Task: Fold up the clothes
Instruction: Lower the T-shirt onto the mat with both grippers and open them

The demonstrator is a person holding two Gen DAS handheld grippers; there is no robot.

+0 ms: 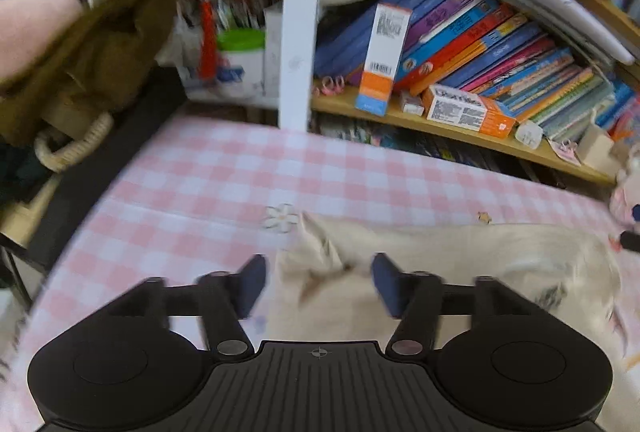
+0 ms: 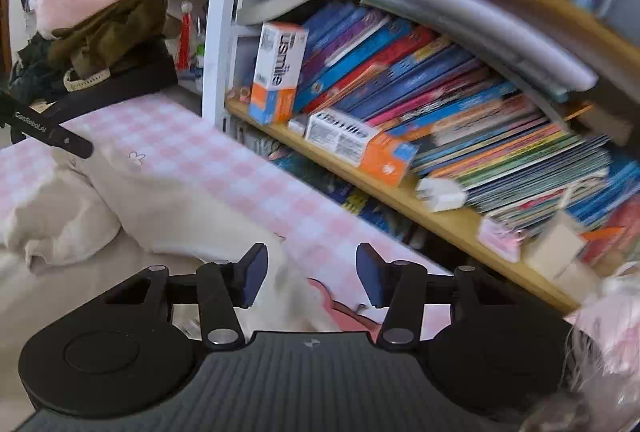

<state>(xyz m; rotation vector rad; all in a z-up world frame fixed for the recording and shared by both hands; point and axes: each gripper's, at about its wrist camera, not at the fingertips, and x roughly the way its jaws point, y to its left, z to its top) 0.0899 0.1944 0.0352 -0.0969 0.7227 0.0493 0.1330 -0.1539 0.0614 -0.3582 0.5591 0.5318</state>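
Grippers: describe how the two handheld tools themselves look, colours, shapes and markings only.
Both the left gripper and the right gripper are matte black, with a ribbed centre plate, two round side housings, silver pivot pins and dark blue finger pads. The left gripper's side reads "GenRobot.AI" in white.

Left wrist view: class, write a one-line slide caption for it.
Open left gripper above a crumpled cream garment on a pink checked cloth, bookshelf behind.

Black hand-held gripper (image 1: pixel 318 282) (ribbed base); blue pads (image 1: pixel 252 284); silver screws
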